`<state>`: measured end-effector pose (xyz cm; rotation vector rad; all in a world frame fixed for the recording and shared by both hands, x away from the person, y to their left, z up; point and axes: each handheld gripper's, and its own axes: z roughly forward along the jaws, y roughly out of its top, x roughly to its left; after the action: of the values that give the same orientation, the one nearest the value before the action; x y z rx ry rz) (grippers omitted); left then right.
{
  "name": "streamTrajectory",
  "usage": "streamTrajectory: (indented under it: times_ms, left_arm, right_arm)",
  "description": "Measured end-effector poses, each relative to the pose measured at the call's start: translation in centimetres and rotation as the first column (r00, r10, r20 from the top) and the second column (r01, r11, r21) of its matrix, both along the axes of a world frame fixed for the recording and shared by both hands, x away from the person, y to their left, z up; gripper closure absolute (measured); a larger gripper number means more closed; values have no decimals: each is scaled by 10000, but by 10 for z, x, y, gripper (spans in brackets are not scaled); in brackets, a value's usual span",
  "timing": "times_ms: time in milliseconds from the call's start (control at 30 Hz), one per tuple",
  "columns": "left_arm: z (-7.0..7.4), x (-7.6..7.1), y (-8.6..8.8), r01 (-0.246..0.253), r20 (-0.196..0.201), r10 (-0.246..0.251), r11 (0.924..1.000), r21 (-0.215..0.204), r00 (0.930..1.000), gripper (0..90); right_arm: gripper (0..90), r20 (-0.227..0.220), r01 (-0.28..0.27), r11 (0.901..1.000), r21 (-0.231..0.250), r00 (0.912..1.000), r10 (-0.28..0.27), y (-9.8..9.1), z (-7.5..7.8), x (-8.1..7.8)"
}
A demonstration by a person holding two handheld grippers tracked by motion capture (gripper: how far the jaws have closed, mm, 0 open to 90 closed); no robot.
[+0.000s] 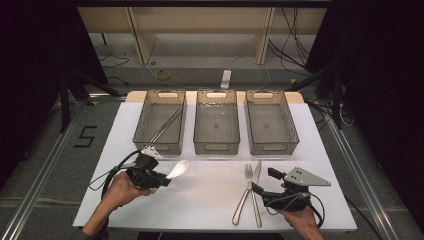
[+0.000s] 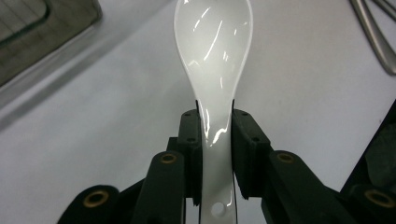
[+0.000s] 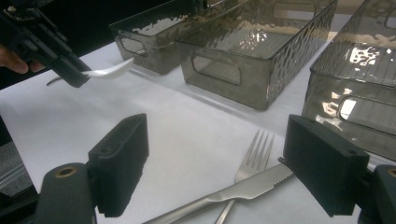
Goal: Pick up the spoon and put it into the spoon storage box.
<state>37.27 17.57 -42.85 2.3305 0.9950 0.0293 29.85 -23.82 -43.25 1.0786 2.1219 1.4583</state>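
Three bins: three dark see-through bins stand in a row at the far side of the white table (image 1: 210, 200); the middle bin (image 1: 216, 145) serves as the landmark below.
Left bin: the left bin (image 1: 161, 142) stands just beside the middle bin and holds thin metal sticks (image 1: 167, 125) lying slantwise.
Right bin: the right bin (image 1: 272, 145) stands just on the other side of the middle bin.
Left gripper: the left gripper (image 1: 162, 179) is near and to the left of the middle bin's near wall, held clear of the table top.
Left jaws: closed most of the way, their pads pressing both sides of the handle of a white spoon (image 2: 214, 70).
White spoon: gripped by its handle, with the bowl pointing out ahead of the jaws, near the left front corner of the middle bin and off the table.
Right gripper: the right gripper (image 1: 264, 181) is near and to the right of the middle bin, low over the table.
Right jaws: standing wide apart, with nothing between the pads.
Fork and knife: a fork (image 1: 244, 192) and a knife (image 1: 256, 192) lie crossed on the table, in front of the middle bin toward its right, just beside the right gripper.
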Motion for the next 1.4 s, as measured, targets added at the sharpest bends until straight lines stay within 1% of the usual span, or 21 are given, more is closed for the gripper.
streamTrajectory:
  times_ms: [67, 133, 233, 267, 367, 500, 533, 600, 700, 800, 833, 900, 1033, 1100, 1133, 1200, 1233, 1300, 1333, 1367, 1400]
  left_arm:
    - [4, 3, -5, 10, 56, -9, 9998, -192, 10000, 744]
    - [8, 8, -9, -18, 250, 25, 9996, -275, 9997, 744]
    - [14, 18, -16, 1, 401, 18, 9989, -474, 9992, 743]
    - [16, 22, -18, 32, 448, -12, 9991, -427, 9990, 744]
    - [20, 32, -25, -117, 569, 157, 9975, -701, 9983, 744]
    - [28, 45, -32, -143, 778, 208, 9964, -833, 9968, 743]
    - [30, 49, -34, -184, 779, 254, 9958, -902, 9966, 744]
    - [33, 56, -38, -286, 917, 365, 9959, -860, 9951, 743]
    - [38, 67, -45, -442, 983, 549, 9932, -1078, 9936, 743]
    - [43, 78, -50, -650, 1146, 797, 9897, -1272, 9902, 743]
    - [44, 81, -52, -679, 1235, 836, 9896, -1269, 9888, 744]
    - [46, 89, -56, -770, 1163, 957, 9848, -1555, 9886, 743]
    - [45, 100, -64, -874, 1214, 1059, 9849, -1491, 9869, 743]
    - [45, 106, -66, -1003, 1177, 1202, 9816, -1626, 9858, 743]
    - [46, 108, -68, -1002, 1192, 1200, 9821, -1598, 9856, 744]
    - [46, 112, -71, -1110, 1220, 1322, 9797, -1668, 9837, 744]
    - [48, 115, -72, -1093, 1247, 1304, 9805, -1636, 9836, 743]
    - [50, 120, -76, -1185, 1289, 1411, 9785, -1686, 9816, 743]
    - [51, 121, -78, -1161, 1302, 1390, 9787, -1695, 9817, 744]
    - [51, 123, -81, -1200, 1252, 1442, 9757, -1831, 9816, 743]
    - [51, 125, -84, -1129, 1213, 1367, 9762, -1849, 9832, 744]
  right_arm:
    - [232, -14, 8, 10000, -24, 10000, -8, 0, 0, 0]
    - [232, -17, 18, 10000, -21, 10000, -18, 0, 0, 0]
    - [232, -63, 42, 10000, -32, 10000, -43, 0, -1, 0]
    - [232, -66, 46, 10000, -35, 10000, -46, 0, -1, 0]
    - [232, -72, 61, 10000, -3, 10000, -61, 0, -1, 0]
    - [232, -80, 61, 10000, 16, 9999, -61, -1, -1, 1]
    - [232, -82, 73, 10000, 25, 9999, -73, -1, -1, 1]
    - [232, -107, 67, 10000, 5, 9999, -67, -1, -1, 1]
    - [232, -95, 54, 10000, 9, 9999, -54, -1, -1, 1]
    - [232, -115, 45, 10000, -17, 9999, -45, -1, -2, 1]
    - [232, -113, 38, 10000, -22, 9999, -38, 0, -2, 1]
    - [232, -125, 43, 10000, -8, 9999, -43, 0, -2, 1]
    - [232, -189, 30, 10000, -23, 9998, -31, 0, -3, 2]
    - [232, -162, 19, 10000, -18, 9999, -19, 0, -3, 1]
    - [232, -153, 25, 10000, -21, 9999, -25, 0, -3, 1]
    - [232, -149, 58, 10000, 27, 9999, -58, -1, -2, 1]
    - [232, -157, 59, 10000, 31, 9999, -59, -1, -2, 1]
    - [232, -148, 30, 10000, 17, 9999, -30, -1, -2, 1]
    - [232, -147, 31, 10000, 29, 9999, -30, 0, -2, 1]
    - [232, -163, 25, 10000, 34, 9999, -24, 0, -2, 2]
    - [232, -168, 20, 10000, 20, 9999, -20, 0, -2, 2]
